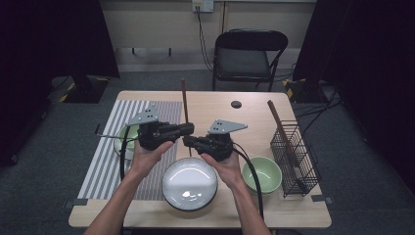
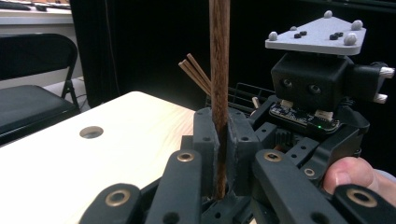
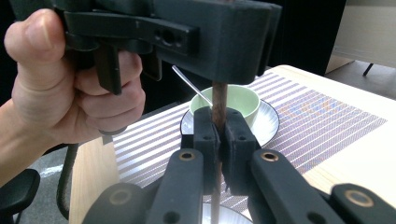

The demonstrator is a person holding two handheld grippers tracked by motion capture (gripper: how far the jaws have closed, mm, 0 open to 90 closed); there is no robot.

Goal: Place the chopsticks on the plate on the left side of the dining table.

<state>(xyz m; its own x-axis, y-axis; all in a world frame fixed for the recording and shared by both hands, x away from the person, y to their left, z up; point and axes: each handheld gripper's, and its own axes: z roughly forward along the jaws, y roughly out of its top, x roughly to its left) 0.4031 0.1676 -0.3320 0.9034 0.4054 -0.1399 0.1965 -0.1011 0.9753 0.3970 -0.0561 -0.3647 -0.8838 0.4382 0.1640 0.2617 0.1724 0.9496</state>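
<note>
A long brown wooden stick (image 1: 184, 100) stands nearly upright over the middle of the table. My left gripper (image 1: 189, 129) comes in from the left and is shut on it. My right gripper (image 1: 186, 141) comes in from the right and is shut on the same stick just below. In the left gripper view the stick (image 2: 219, 65) rises from between the closed jaws of the left gripper (image 2: 219, 135), with the right gripper's body (image 2: 315, 88) just behind. In the right gripper view the right gripper (image 3: 218, 135) pinches the stick (image 3: 219, 100) under the left gripper.
A white plate (image 1: 190, 185) lies in front of the hands, a green bowl (image 1: 262, 174) to its right. A wire basket (image 1: 293, 156) with more sticks (image 1: 278, 120) stands at the right. On the striped mat (image 1: 105, 161) sits a green bowl (image 3: 233, 101) on a saucer (image 3: 268, 122).
</note>
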